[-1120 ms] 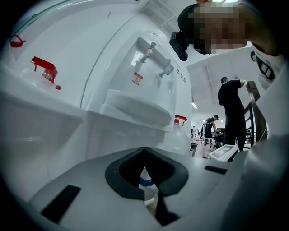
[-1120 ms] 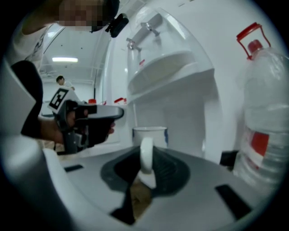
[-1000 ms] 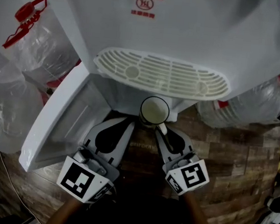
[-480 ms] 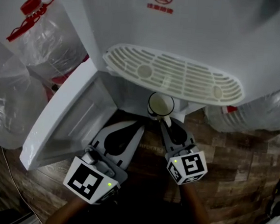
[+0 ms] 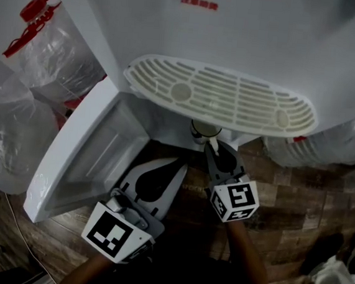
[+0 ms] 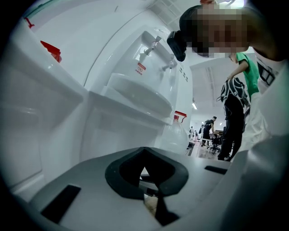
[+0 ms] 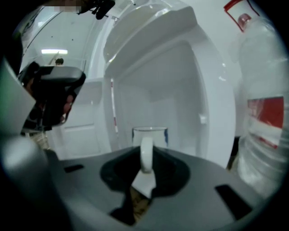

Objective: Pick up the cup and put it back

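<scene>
The white cup (image 5: 203, 131) is mostly hidden under the dispenser's drip tray (image 5: 219, 95); only its rim shows in the head view. My right gripper (image 5: 209, 146) is shut on the cup's handle (image 7: 146, 155). In the right gripper view the cup (image 7: 150, 134) stands upright just ahead of the jaws, in front of the open white cabinet (image 7: 171, 94). My left gripper (image 5: 176, 164) sits lower left of the cup, beside the open door, jaws together with nothing between them; the left gripper view shows its tips (image 6: 145, 155) meeting.
The cabinet door (image 5: 82, 154) hangs open to the left. Large water bottles stand at the left (image 5: 55, 51), lower left (image 5: 3, 134) and right (image 5: 333, 147). The floor (image 5: 297, 193) is wood-patterned. A person (image 6: 235, 108) stands behind in the left gripper view.
My right gripper has carried the cup forward and down, from in front of the drip tray to beneath it, so the tray now covers most of the cup. The left gripper has hardly moved.
</scene>
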Available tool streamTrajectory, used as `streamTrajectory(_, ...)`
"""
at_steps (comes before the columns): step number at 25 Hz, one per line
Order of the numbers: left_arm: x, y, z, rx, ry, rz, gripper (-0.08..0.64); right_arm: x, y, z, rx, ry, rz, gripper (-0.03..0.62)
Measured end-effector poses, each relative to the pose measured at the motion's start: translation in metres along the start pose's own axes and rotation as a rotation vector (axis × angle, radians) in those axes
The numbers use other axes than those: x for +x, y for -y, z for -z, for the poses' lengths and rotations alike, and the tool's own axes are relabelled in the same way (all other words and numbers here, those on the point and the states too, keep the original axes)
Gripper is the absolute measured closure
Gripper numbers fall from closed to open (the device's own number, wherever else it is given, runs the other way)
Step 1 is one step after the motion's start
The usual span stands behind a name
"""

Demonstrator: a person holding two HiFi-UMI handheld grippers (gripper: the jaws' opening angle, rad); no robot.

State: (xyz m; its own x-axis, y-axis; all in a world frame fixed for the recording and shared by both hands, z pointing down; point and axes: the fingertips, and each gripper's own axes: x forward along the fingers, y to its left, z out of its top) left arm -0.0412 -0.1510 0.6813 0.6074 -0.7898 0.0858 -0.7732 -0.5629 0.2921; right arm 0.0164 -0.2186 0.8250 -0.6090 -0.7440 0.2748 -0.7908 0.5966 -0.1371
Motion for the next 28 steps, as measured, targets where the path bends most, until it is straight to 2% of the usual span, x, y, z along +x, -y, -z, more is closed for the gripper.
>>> streamTrajectory(19, -0.01, -0.021, 0.005, -0.039, -0.01, -0.009, 0.553, 0.043, 0.025, 0.023, 0.032, 0.0, 0.143, 0.517)
streamTrajectory(28, -0.014, -0.024, 0.003, -0.053, -0.008, -0.009, 0.554, 0.064, 0.034, 0.019, 0.038, -0.015, 0.178, 0.517)
